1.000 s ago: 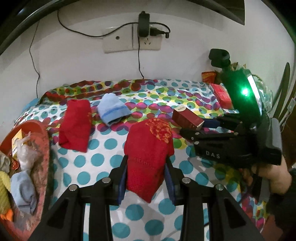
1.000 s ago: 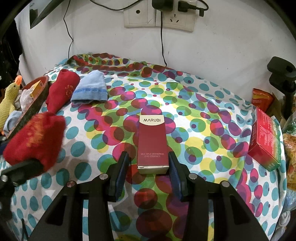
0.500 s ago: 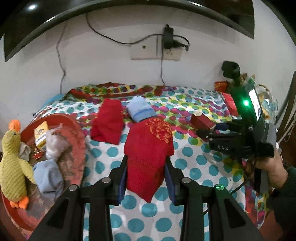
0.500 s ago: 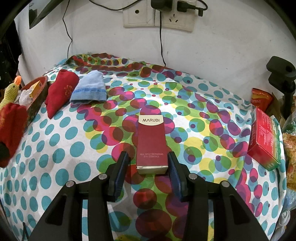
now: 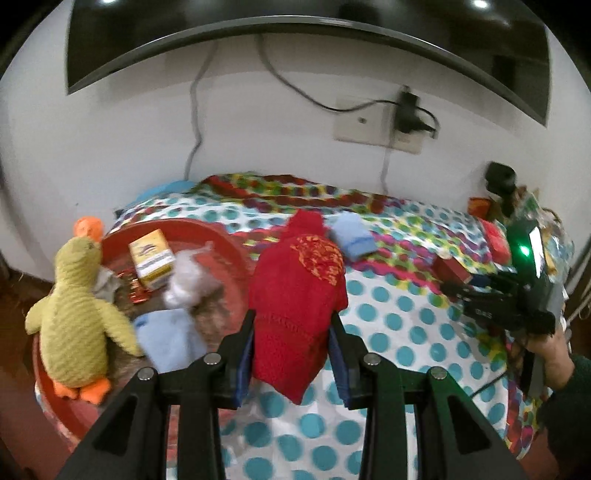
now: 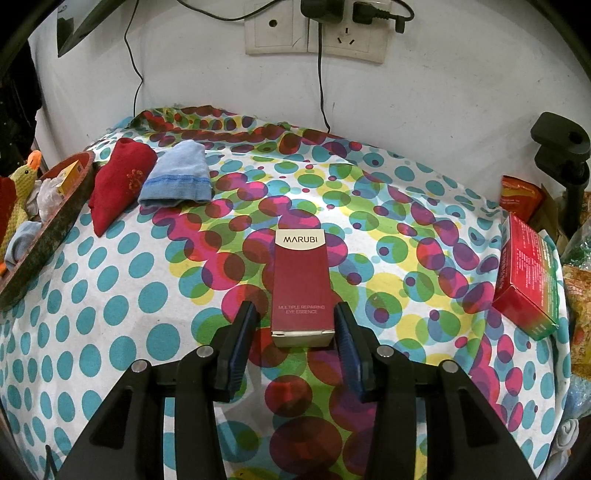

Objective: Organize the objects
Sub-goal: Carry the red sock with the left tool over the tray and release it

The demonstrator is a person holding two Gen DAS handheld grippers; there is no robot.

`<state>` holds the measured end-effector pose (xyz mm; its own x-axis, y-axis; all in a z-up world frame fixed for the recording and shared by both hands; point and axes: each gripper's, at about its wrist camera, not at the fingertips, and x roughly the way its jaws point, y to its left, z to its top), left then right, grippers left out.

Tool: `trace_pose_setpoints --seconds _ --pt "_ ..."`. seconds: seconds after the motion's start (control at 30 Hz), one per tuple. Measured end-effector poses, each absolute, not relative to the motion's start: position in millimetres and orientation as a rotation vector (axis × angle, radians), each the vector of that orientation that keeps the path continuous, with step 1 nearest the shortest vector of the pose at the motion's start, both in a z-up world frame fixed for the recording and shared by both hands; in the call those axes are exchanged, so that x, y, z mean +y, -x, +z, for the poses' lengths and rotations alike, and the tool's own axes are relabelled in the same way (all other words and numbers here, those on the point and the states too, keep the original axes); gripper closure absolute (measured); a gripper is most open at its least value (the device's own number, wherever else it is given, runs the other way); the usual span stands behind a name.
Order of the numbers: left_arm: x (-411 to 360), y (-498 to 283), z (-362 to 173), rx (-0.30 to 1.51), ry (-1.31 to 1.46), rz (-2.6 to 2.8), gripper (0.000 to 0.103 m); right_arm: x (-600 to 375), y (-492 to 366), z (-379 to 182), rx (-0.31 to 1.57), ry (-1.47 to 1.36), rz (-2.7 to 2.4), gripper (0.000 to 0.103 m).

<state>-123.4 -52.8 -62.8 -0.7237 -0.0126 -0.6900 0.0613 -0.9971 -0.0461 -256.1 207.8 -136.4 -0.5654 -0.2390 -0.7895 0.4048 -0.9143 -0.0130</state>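
Near left edge of table (image 5: 388, 332): left gripper (image 5: 291, 354), pinching red sock (image 5: 299, 295), now closer to red tray (image 5: 207, 229). Drop likely next. Right gripper (image 6: 293, 341) unmoved, jaws around Marubi box (image 6: 301, 288), grip unclear.

You're in a home, likely a living room or bedroom: a tabletop under a bright polka-dot cloth (image 6: 122, 332) stands against a white plaster wall with plugged-in wall sockets (image 6: 317, 29), a flat screen (image 5: 295, 33) hangs above, and a plush duck (image 5: 74, 317), socks and small cartons lie about.
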Motion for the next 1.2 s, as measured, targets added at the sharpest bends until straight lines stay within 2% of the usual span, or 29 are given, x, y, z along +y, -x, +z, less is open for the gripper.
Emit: trace_pose_setpoints --seconds 0.4,1.2 --pt "-136 129 -64 0.129 -1.135 -2.705 0.067 208 255 -137 0.274 -1.209 -2.482 0.062" --pt "-204 202 -92 0.204 -1.246 -2.551 0.063 208 256 -137 0.273 -1.210 -2.482 0.062"
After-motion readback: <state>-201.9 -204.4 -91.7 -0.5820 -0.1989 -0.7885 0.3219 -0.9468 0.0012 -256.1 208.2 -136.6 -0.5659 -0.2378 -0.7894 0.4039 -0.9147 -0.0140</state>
